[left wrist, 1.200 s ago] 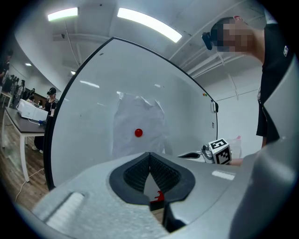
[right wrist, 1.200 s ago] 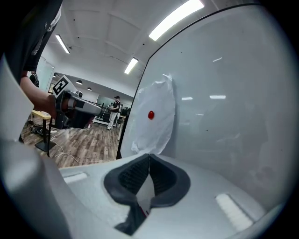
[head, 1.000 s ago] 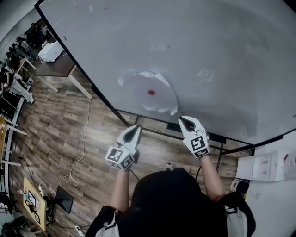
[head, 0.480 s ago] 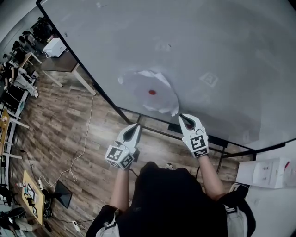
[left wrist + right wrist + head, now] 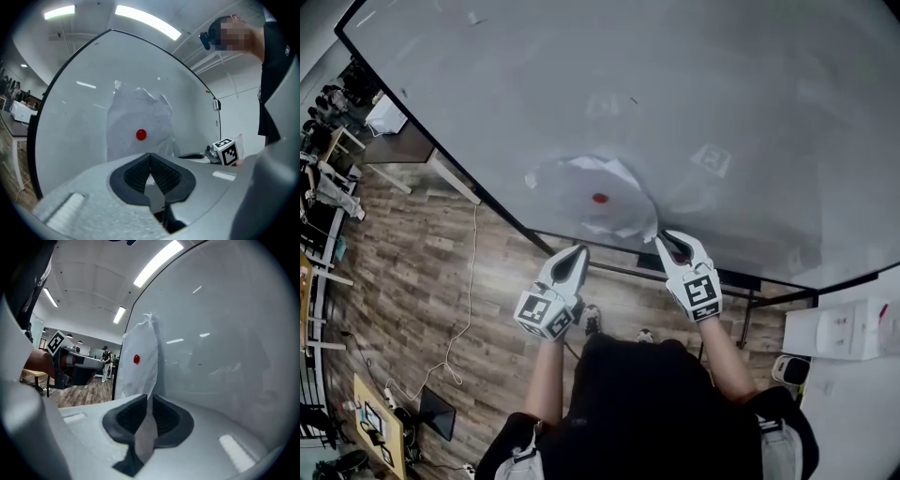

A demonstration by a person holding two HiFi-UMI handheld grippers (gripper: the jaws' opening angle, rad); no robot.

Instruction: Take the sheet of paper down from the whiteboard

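Your right gripper (image 5: 668,238), white with dark ribbed pads, has edged in toward the big grey-white whiteboard (image 5: 722,94) since a second ago, and its tips now sit at the lower right corner of the crumpled white sheet of paper (image 5: 591,187). Its jaws have just been opening and now stand a narrow way apart. In the right gripper view the sheet's bottom corner comes down to the mouth of that gap, but the pads do not look pressed on it.

Your left gripper (image 5: 578,249), the matching white one, has shifted slightly sideways below the whiteboard's black lower edge. Its jaws are fully together with nothing in them, and it points level at the whiteboard, apart from the sheet and below its lower left part.

You can see the sheet is not yet down. It lies against the lower part of the whiteboard, pinned near its middle by a small round red magnet (image 5: 599,198). Its edges curl off the whiteboard, and its bottom hangs close to the whiteboard's lower frame. Brown wooden floor (image 5: 412,281) shows beneath the whiteboard.
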